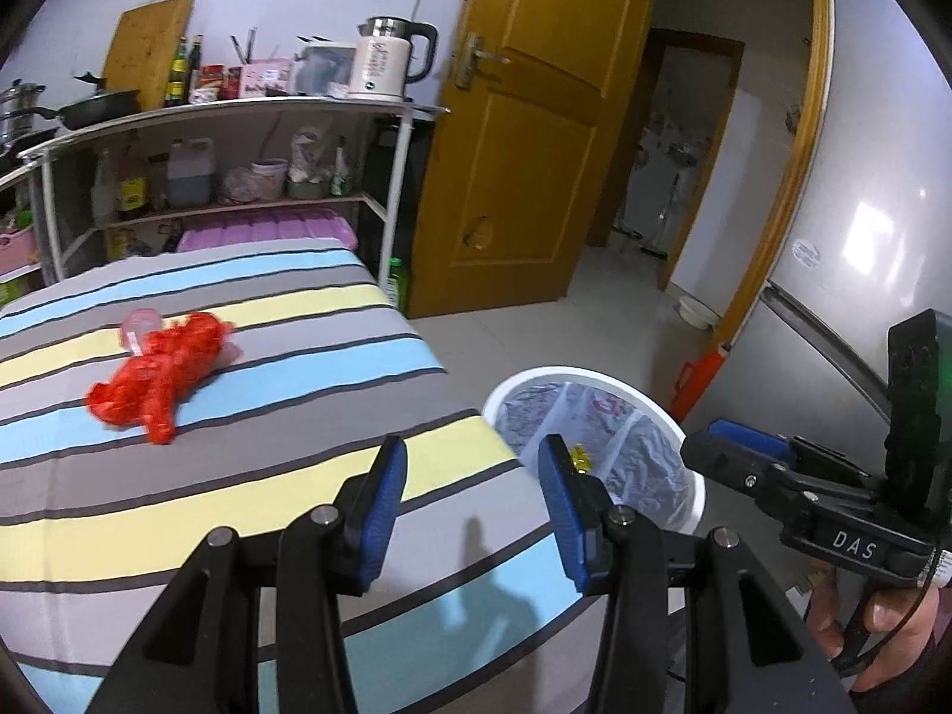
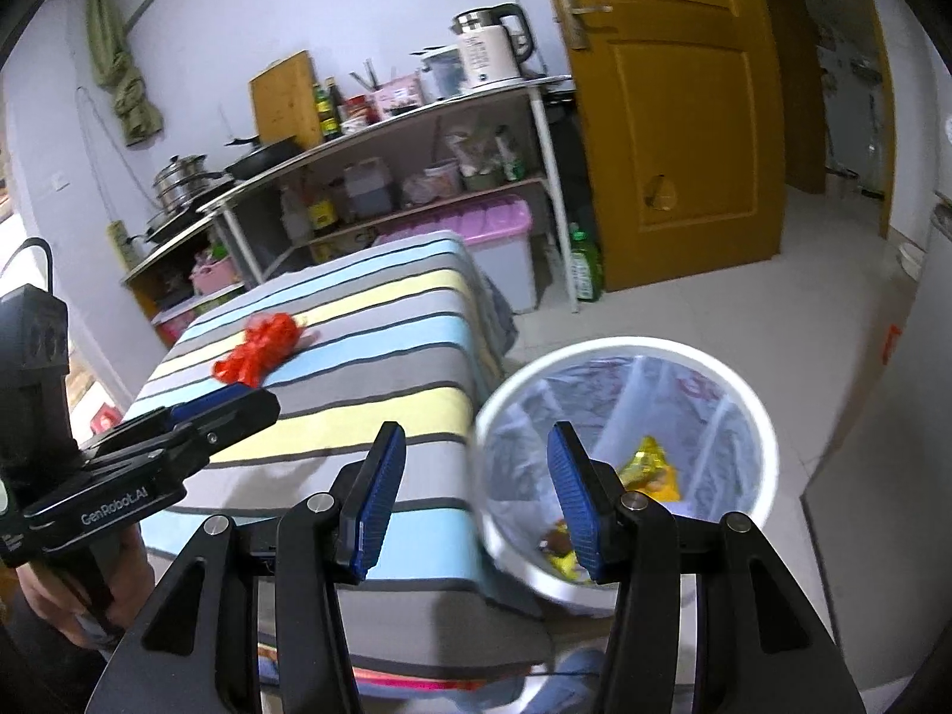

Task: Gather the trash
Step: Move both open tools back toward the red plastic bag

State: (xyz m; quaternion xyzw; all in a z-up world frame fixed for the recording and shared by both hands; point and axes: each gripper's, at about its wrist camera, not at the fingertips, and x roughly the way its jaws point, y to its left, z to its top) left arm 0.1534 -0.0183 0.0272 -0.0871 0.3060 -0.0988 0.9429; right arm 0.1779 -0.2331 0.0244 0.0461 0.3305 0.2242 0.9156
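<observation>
A crumpled red plastic bag point(image 1: 157, 372) lies on the striped tablecloth point(image 1: 250, 392), with a small clear cup point(image 1: 138, 324) at its far end; the bag also shows in the right wrist view point(image 2: 259, 348). A white trash bin point(image 2: 630, 458) with a clear liner stands on the floor at the table's right edge and holds yellow wrappers point(image 2: 645, 464). My left gripper point(image 1: 470, 506) is open and empty above the table's near right corner. My right gripper point(image 2: 473, 497) is open and empty, over the bin's left rim.
A metal shelf rack point(image 1: 238, 178) with a kettle point(image 1: 387, 59), pans and bottles stands behind the table. A pink-lidded storage box point(image 2: 494, 238) sits under it. A brown door point(image 1: 523, 137) stands open to the right. A grey fridge point(image 1: 863, 208) is far right.
</observation>
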